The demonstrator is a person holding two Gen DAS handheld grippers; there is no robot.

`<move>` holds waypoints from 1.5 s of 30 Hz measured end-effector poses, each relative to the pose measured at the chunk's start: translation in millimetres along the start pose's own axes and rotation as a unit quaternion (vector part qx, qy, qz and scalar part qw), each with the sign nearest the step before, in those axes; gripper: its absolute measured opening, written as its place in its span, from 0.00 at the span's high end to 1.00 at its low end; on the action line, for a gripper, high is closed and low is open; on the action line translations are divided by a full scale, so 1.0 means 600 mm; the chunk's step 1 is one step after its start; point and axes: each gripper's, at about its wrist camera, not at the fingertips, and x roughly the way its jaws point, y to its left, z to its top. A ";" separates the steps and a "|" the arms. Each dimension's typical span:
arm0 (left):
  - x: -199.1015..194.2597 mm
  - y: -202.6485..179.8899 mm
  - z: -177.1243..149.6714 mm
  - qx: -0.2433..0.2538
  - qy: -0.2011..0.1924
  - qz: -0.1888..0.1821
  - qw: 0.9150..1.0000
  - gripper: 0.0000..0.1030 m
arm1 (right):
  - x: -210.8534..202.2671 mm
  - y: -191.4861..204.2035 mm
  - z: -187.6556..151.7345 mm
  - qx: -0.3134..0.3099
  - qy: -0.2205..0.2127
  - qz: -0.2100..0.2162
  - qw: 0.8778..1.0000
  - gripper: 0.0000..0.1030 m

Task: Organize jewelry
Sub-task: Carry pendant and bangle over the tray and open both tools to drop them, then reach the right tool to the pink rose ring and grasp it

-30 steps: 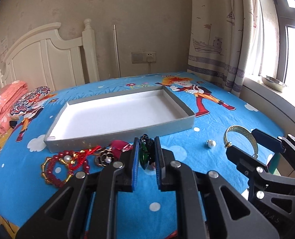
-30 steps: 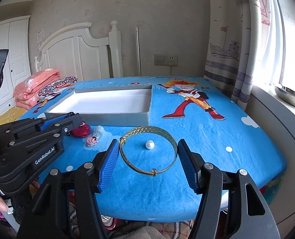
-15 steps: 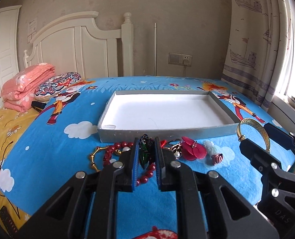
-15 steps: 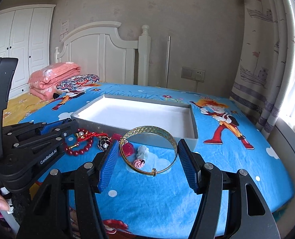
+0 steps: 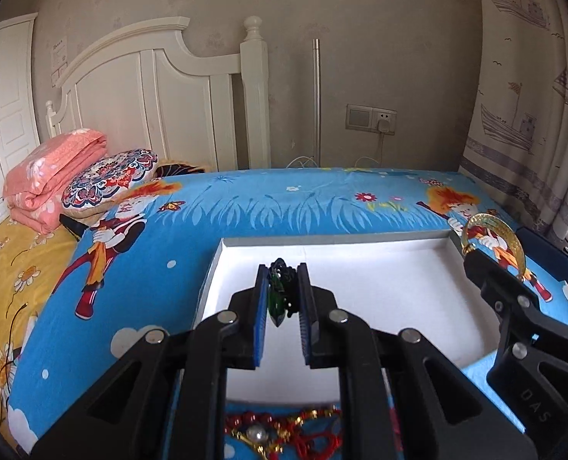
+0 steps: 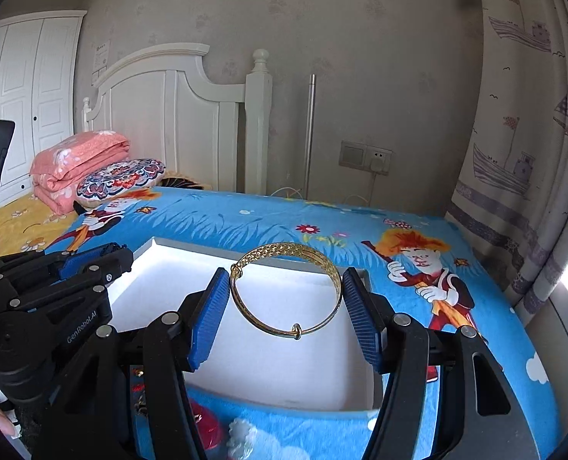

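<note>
My left gripper (image 5: 282, 268) is shut on a small green and black ornament (image 5: 278, 299), held above the left part of the white tray (image 5: 379, 287). My right gripper (image 6: 287, 272) is shut on a gold bangle (image 6: 284, 295), its blue pads pressing both sides of the ring, above the same tray (image 6: 280, 360). In the left wrist view the right gripper (image 5: 514, 253) with the bangle (image 5: 491, 241) shows at the tray's right edge. In the right wrist view the left gripper (image 6: 103, 253) is at the left.
Red beads with gold pieces (image 5: 284, 431) lie on the blue cartoon sheet in front of the tray. A red piece (image 6: 207, 425) and a pale piece (image 6: 245, 437) lie near the tray's front wall. Folded pink blanket (image 5: 50, 176) and patterned pillow (image 5: 109, 176) sit by the headboard.
Both grippers have moved forward and up from the loose jewelry at the bed's near edge to above the tray, each still holding its piece.
</note>
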 end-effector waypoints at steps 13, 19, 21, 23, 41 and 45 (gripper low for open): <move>0.113 0.016 0.019 -0.019 0.039 0.036 0.998 0.35 | 0.106 -0.001 -0.005 0.001 0.049 -0.024 0.999 0.36; 0.095 0.020 0.014 -0.014 0.027 0.044 0.999 0.35 | 0.080 0.002 -0.005 -0.003 0.044 -0.011 0.999 0.35; 0.083 0.020 0.011 -0.013 0.023 0.041 0.999 0.33 | 0.063 0.001 -0.005 0.001 0.042 -0.004 0.999 0.35; 0.065 0.020 0.005 -0.013 0.016 0.042 0.999 0.30 | 0.041 -0.001 -0.010 0.001 0.037 0.002 0.999 0.35; -0.135 0.021 -0.158 0.001 -0.067 0.068 0.995 0.10 | -0.115 -0.008 -0.176 0.000 0.034 0.018 0.999 0.34; -0.147 0.017 -0.204 0.005 -0.067 0.063 0.996 0.08 | -0.117 0.006 -0.197 -0.014 0.040 0.019 0.999 0.34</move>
